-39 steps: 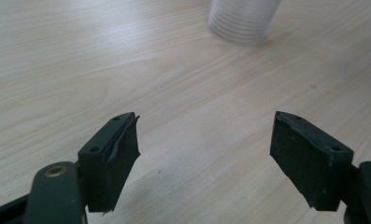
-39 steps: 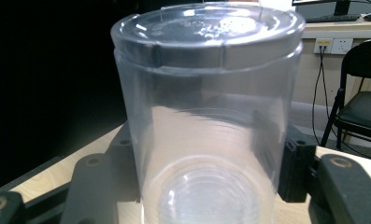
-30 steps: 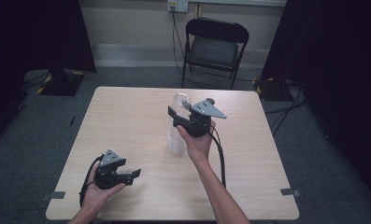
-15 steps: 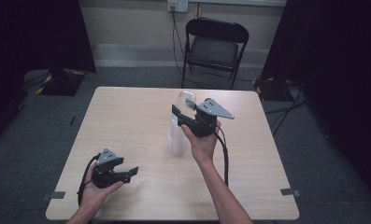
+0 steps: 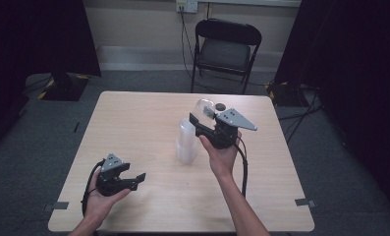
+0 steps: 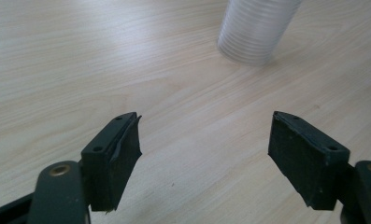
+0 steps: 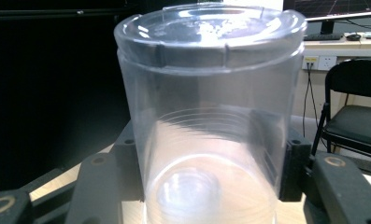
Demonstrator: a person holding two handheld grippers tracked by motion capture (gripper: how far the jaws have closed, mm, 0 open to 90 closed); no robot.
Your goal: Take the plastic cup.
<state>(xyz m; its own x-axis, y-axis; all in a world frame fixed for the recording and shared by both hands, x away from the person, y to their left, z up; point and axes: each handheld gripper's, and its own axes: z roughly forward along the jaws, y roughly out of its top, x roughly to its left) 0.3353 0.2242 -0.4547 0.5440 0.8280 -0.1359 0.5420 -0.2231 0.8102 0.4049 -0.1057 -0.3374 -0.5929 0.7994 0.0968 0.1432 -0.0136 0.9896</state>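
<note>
A stack of clear ribbed plastic cups [image 5: 186, 143] stands upside down at the middle of the light wooden table [image 5: 133, 123]; in the left gripper view the stack [image 6: 255, 30] is far ahead. My right gripper [image 5: 202, 119] is shut on one clear cup [image 5: 204, 106], held bottom up in the air just right of the stack's top. In the right gripper view that cup [image 7: 206, 116] sits between both jaws. My left gripper [image 5: 139, 179] rests in a hand near the table's front left, open with nothing between its pads [image 6: 120, 154].
A black folding chair [image 5: 226, 46] stands beyond the table's far edge. A small dark object [image 5: 220, 105] lies on the table behind the right gripper. The right gripper's cable [image 5: 243, 167] hangs along the forearm. Dark curtains flank the room.
My right gripper has carried the clear cup up and to the right, away from the top of the stack. The left gripper has stayed where it was.
</note>
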